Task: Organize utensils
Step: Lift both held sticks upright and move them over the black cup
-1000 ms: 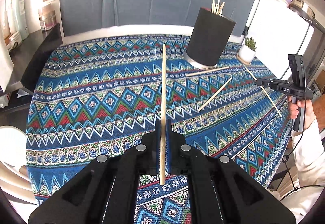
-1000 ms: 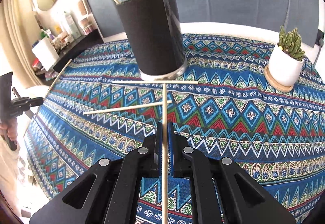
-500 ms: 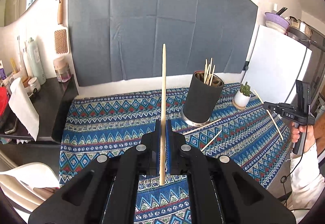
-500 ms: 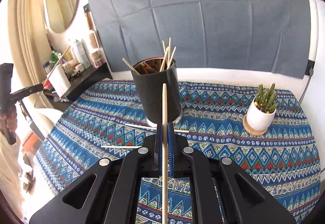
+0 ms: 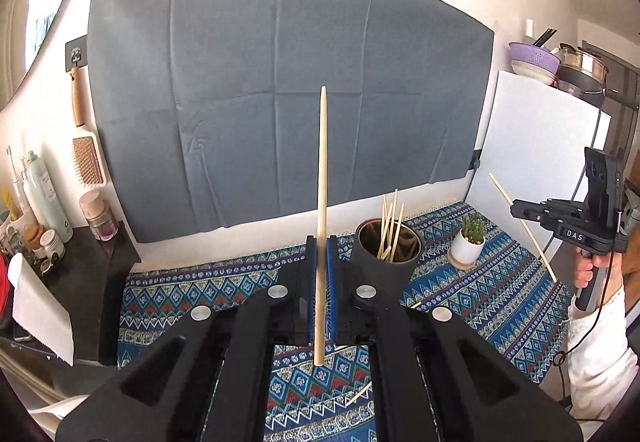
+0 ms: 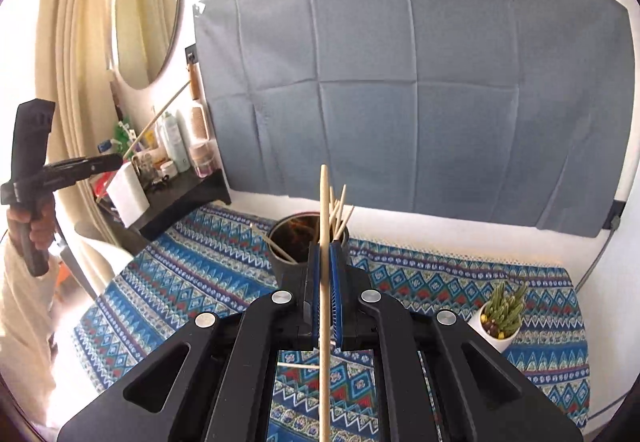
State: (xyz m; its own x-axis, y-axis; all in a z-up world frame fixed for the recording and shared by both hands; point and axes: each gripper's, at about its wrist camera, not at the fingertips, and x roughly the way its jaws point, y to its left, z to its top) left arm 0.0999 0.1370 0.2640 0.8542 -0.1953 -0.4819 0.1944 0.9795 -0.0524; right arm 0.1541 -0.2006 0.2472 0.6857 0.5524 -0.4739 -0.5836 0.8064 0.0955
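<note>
Here, left gripper [image 5: 321, 242]: its jaws are clenched on a wooden chopstick [image 5: 321, 201] that runs straight along the gap between the blue pads, its pointed tip well past the fingertips, against the grey cloth backdrop [image 5: 280, 89].
Right gripper [image 6: 325, 248]: likewise clamped on a second chopstick [image 6: 325, 266], which passes through the pads and runs out of the bottom of the picture.
Pose: both tools tilt gently downward, well above the patterned tablecloth [image 5: 480, 290]; each is gripped by its handle in a hand (the person's right hand [image 5: 592, 268], the left hand [image 6: 34, 224]).
Black holder: the black cup [image 5: 386, 254] with several sticks in it stands just right of the left fingertips, and directly behind the right gripper's fingertips in the right wrist view.
Only in the left view: the right tool seen from the side, its chopstick slanting across its tip; a white fridge [image 5: 540, 145] with stacked bowls on top; a hairbrush [image 5: 86, 157] on the wall.
Only in the right view: the left tool from the side, a round mirror [image 6: 146, 17], a cream curtain [image 6: 68, 41].
Loose sticks: a chopstick lies on the cloth [image 6: 298, 366] under the right gripper's body, partly hidden by it.
Potted cactus [image 6: 502, 316]: to the right of the right gripper, on the cloth.
</note>
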